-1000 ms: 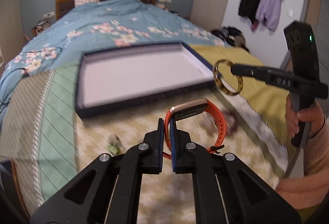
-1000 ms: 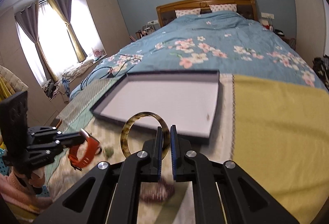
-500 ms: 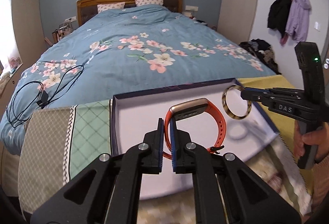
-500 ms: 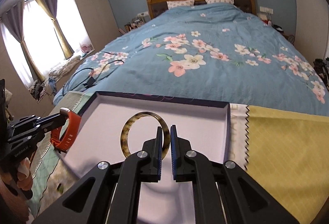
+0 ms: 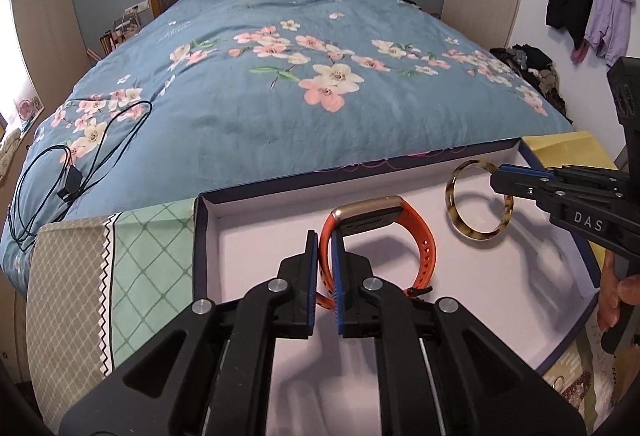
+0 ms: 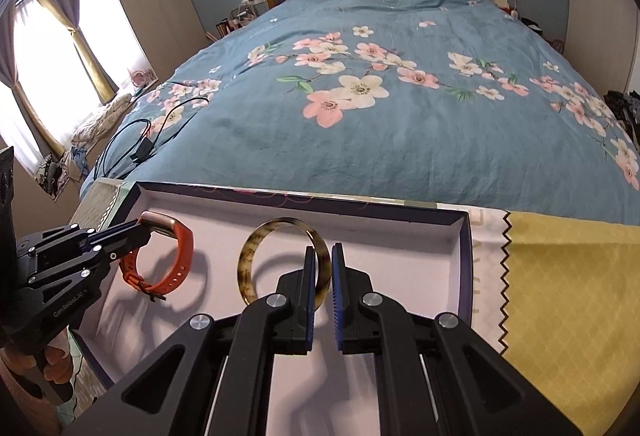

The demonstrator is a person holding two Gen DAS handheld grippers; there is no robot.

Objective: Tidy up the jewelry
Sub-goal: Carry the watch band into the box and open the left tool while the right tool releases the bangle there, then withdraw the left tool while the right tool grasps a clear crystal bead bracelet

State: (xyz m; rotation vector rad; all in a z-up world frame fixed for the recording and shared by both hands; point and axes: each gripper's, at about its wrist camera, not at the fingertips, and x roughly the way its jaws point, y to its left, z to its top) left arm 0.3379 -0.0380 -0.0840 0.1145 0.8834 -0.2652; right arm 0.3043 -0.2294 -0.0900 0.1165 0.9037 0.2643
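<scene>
An orange watch band with a gold-edged face hangs over the white floor of a dark-rimmed tray, pinched by its strap in my left gripper, which is shut on it. To its right a tortoiseshell bangle is clamped in my right gripper, also above the tray. In the right wrist view the bangle sits between the shut jaws of the right gripper, with the watch band and left gripper at the left. Both pieces cast shadows on the tray.
The tray lies on patterned cloths at the foot of a bed with a blue floral duvet. A black cable lies on the duvet's left side. A yellow cloth lies right of the tray. A dark beaded item shows below the tray's right corner.
Both grippers have travelled forward from the patterned cloth to above the tray, carrying the watch band and the bangle. The tray now fills the near view and the pieces hang closer to its floor.
</scene>
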